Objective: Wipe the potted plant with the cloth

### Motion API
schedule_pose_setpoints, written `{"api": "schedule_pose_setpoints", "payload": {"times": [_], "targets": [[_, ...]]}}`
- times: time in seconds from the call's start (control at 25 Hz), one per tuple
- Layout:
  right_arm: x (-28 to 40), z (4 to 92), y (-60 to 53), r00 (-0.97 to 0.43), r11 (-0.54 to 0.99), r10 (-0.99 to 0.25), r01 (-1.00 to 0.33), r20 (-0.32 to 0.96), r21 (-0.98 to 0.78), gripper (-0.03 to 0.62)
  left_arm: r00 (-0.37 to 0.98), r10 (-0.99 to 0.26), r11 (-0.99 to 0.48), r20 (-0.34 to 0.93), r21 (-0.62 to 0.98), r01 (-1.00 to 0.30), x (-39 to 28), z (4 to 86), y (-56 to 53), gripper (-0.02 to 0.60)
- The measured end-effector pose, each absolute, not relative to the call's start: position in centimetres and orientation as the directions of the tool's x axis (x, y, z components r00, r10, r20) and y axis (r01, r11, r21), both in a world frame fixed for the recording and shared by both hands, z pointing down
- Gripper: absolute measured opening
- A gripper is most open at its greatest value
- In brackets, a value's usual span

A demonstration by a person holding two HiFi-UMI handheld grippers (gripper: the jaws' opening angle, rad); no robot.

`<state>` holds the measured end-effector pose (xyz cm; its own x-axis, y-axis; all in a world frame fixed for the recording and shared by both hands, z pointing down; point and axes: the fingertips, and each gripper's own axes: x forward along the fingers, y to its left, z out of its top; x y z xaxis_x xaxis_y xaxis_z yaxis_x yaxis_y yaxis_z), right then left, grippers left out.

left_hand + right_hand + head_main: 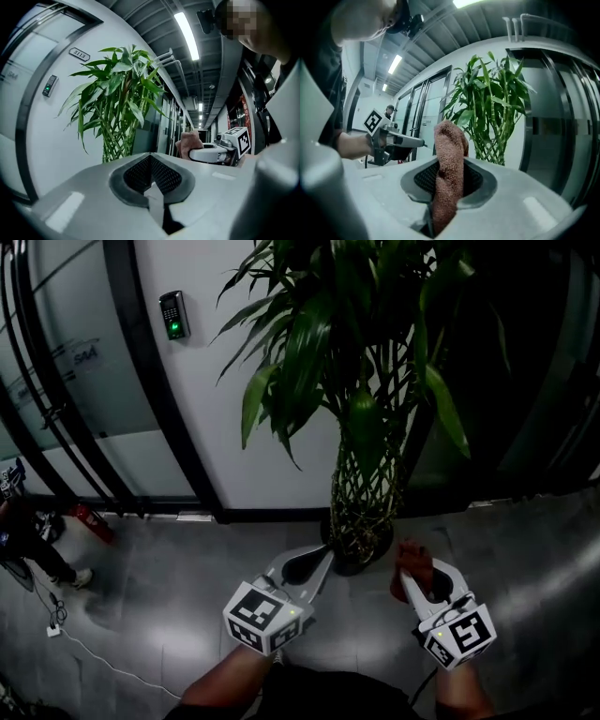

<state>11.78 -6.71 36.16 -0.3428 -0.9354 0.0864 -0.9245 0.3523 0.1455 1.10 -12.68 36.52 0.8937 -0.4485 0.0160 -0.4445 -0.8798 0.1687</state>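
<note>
The potted plant [361,381] stands against the white wall, with long green leaves over a braided lattice of stems [367,493]. Just in front of its pot, my left gripper [317,563] is shut with nothing between its jaws. To its right, my right gripper [417,579] is shut on a reddish-brown cloth [412,563], which sticks up from the jaws. In the right gripper view the cloth [450,159] stands upright between the pads, with the plant [492,108] behind it. The left gripper view shows the plant [117,103] ahead and the cloth [190,140] to the right.
A door reader with a green light [173,315] hangs on the wall left of the plant. Glass doors with dark frames [56,409] run along the left. A person [28,540] stands at the far left, near a white cable [84,643] on the glossy floor. Dark glass is at the right.
</note>
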Motion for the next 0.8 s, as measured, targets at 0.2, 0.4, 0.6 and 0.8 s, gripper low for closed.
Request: {"api": "schedule_pose_setpoints", "payload": {"times": [0.2, 0.4, 0.6, 0.8], "targets": [[15.4, 38.8, -2.2, -0.404, 0.413, -0.908, -0.908, 0.110, 0.073, 0.066, 0.873, -0.485, -0.853, 0.043, 0.198, -0.483, 5.1, 38.6, -6.6, 0.017], [18.2, 42.1, 0.8, -0.425, 0.422, -0.894, -0.905, 0.140, -0.051, 0.066, 0.857, -0.503, -0.826, 0.115, 0.229, -0.516, 7.1, 41.1, -2.6, 0.017], [18.4, 42.2, 2.6, -0.447, 0.439, -0.887, -0.894, 0.119, -0.084, 0.066, 0.833, -0.530, -0.805, 0.157, 0.215, -0.553, 6.8, 41.6, -0.4, 0.017], [17.7, 43.1, 4.3, -0.447, 0.439, -0.888, -0.894, 0.109, -0.096, 0.066, 0.828, -0.526, -0.801, 0.196, 0.213, -0.559, 6.1, 42.7, 1.6, 0.018]]}}
